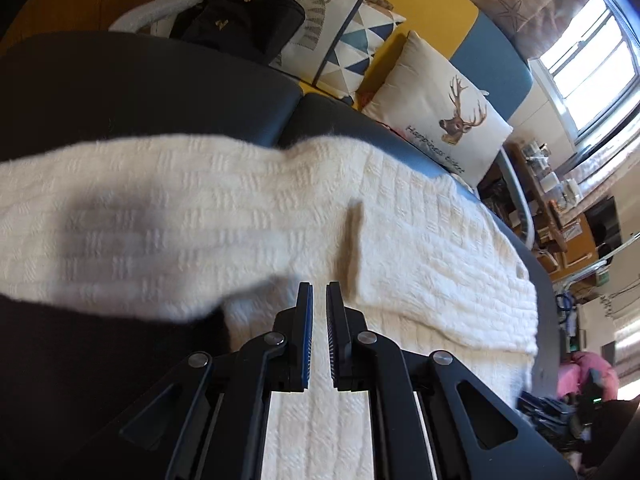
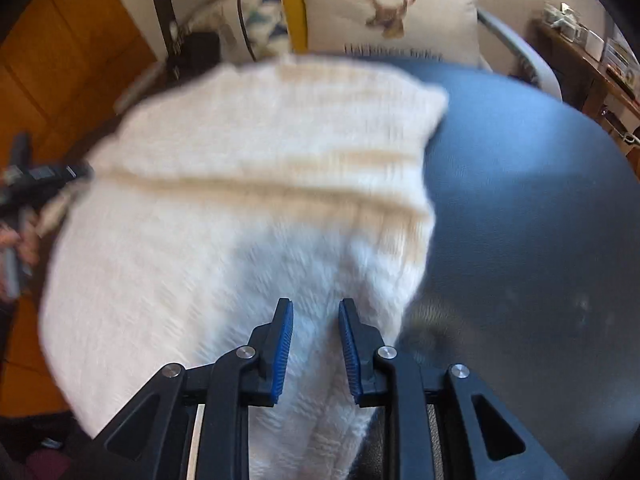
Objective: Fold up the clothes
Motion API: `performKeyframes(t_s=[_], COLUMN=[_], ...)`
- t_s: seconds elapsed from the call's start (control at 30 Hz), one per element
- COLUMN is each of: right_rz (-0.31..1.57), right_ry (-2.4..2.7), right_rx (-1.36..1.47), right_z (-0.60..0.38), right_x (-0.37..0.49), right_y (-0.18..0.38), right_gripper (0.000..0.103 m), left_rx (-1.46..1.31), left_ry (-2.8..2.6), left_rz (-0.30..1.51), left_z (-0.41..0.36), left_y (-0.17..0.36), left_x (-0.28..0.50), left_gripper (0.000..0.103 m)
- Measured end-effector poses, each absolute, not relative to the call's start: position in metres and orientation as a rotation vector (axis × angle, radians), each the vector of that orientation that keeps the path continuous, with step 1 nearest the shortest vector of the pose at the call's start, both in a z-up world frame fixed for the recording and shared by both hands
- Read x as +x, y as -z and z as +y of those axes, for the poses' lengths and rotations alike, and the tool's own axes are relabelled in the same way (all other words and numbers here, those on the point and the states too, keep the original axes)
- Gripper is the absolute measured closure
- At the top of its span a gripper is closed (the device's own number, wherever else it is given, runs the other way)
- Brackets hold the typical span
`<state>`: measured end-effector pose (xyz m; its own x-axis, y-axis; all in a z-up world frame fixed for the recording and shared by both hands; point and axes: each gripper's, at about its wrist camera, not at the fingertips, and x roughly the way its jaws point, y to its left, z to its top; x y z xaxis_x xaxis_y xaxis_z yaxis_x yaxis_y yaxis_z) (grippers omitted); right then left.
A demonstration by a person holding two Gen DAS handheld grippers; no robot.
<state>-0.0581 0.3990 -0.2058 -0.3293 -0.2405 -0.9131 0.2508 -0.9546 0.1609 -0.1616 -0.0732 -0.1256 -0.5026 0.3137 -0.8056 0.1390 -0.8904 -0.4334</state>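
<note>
A cream knitted sweater (image 1: 420, 240) lies spread on a dark blue cushioned seat (image 1: 140, 80). In the left wrist view a blurred band of it, perhaps a sleeve (image 1: 140, 220), crosses from the left edge to just beside my left gripper (image 1: 319, 292). That gripper hovers over the knit with its pads almost together, and I see no cloth pinched between them. In the right wrist view my right gripper (image 2: 316, 312) is shut on a bunched ridge of the sweater (image 2: 260, 160), near its right edge. The rest of the knit spreads ahead, blurred. The left tool's black body (image 2: 40, 178) shows at the far left.
A deer-print pillow (image 1: 440, 120) and a triangle-pattern cushion (image 1: 344, 40) lean at the back of the seat, beside a black bag (image 1: 240, 20). Bare blue seat (image 2: 520, 200) lies right of the sweater. A cluttered wooden shelf (image 2: 580, 40) stands at the far right, under a window (image 1: 592, 60).
</note>
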Motion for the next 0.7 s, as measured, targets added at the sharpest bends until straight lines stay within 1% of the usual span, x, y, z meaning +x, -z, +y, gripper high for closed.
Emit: performKeyframes(t_s=[0.1, 0.17, 0.2, 0.23, 0.37, 0.47, 0.5, 0.53, 0.57, 0.63, 0.7], right_rz=[-0.120, -0.255, -0.290, -0.301, -0.273, -0.244, -0.235, -0.211, -0.179, -0.167, -0.170], right_ry=[2.357, 2.334, 2.329, 2.333, 2.348, 2.348, 2.348, 2.356, 2.367, 2.367, 2.365], right_rx=[1.566, 1.467, 1.430, 1.401, 1.377, 1.407, 1.419, 1.447, 1.489, 1.499, 1.485], right_z=[0.403, 0.403, 0.401, 0.397, 0.369, 0.363, 0.361, 0.359, 0.358, 0.358, 0.360], right_x=[-0.062, -0.070, -0.076, -0.081, -0.122, -0.143, -0.150, -0.154, -0.157, -0.159, -0.158], right_y=[0.193, 0.177, 0.170, 0.165, 0.163, 0.172, 0.176, 0.181, 0.188, 0.191, 0.191], right_gripper=[0.079, 0.078, 0.078, 0.078, 0.078, 0.078, 0.078, 0.078, 0.078, 0.078, 0.078], left_rx=[-1.527, -1.546, -1.555, -1.563, -1.594, -1.594, -1.584, -1.574, -1.559, -1.490, -1.430], left_ry=[-2.490, -2.431, -2.393, -2.385, -2.360, -2.364, -2.383, -2.401, -2.410, -2.398, -2.436], left_rz=[-0.766, -0.844, -0.891, -0.916, -0.981, -0.960, -0.919, -0.879, -0.861, -0.889, -0.867], left_z=[-0.074, -0.074, -0.074, -0.074, -0.073, -0.069, -0.066, -0.064, -0.063, -0.064, -0.066], left_y=[0.130, 0.136, 0.141, 0.144, 0.153, 0.151, 0.149, 0.146, 0.143, 0.136, 0.126], left_x=[-0.170, -0.178, -0.183, -0.187, -0.203, -0.208, -0.208, -0.207, -0.204, -0.190, -0.178], left_gripper=[0.095, 0.089, 0.087, 0.085, 0.085, 0.085, 0.085, 0.096, 0.100, 0.101, 0.102])
